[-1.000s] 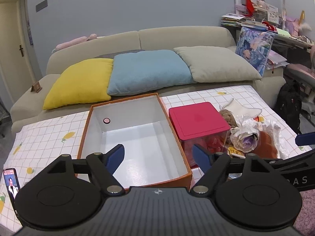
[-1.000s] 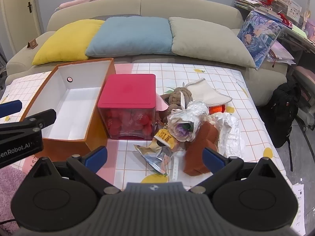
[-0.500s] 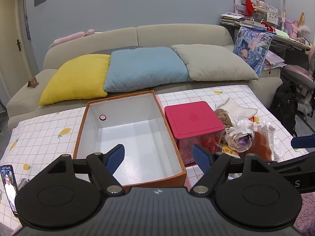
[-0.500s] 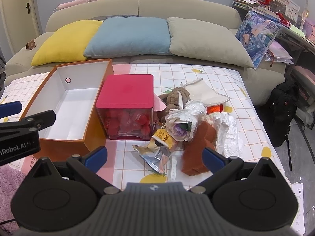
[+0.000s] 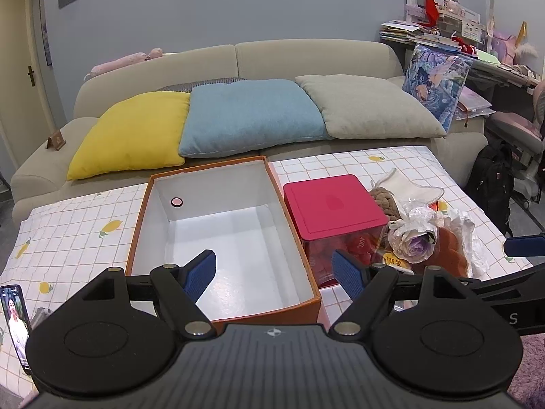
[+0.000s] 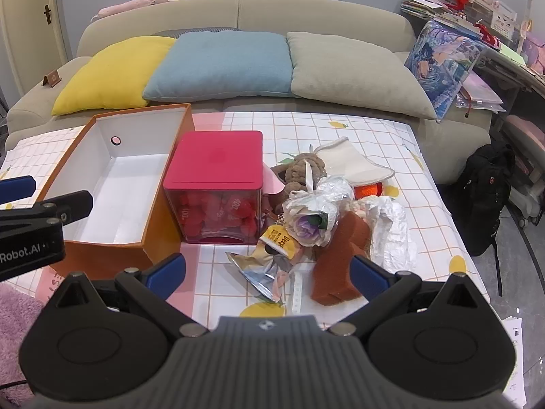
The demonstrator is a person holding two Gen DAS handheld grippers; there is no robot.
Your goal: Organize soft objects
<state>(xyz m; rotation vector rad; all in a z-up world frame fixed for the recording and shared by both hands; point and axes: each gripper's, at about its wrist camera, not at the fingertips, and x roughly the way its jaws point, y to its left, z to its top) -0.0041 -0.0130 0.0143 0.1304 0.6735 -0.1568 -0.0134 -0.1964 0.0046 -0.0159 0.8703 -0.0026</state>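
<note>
Both tools spread wide, holding nothing. Left gripper [image 5: 274, 271] hovering over the near end of the orange box [image 5: 308, 272], fingers straddling its near right corner; seemingly parked there because the box, bare inside, looks meant to receive the soft things. Box set toward the left half of the table [image 6: 340, 126], long side running from near edge to far edge, right wall just beside the red-lidded container [image 6: 218, 156]; whether touching, impossible to tell. Container lidded, red balls visible through its clear wall.

Right gripper [image 6: 267, 272] held low above the near edge of the table, aimed at the heap of soft things on the right half. Heap bunched together, probably dumped as one lot for sorting: brown sponge [image 6: 340, 259] nearest, lying just ahead of the right finger; silver foil packet [image 6: 262, 272] almost midway between the fingers, at the near edge; wrapped artificial flower [image 6: 308, 221] beyond those; brown knitted toy [image 6: 301, 172] and white cloth pouch [image 6: 351, 165] further toward the far edge; crumpled white plastic [image 6: 391, 228] toward the right edge. Nothing pinched yet. Sponge judged the easiest first pick, being nearest and free on top.
</note>
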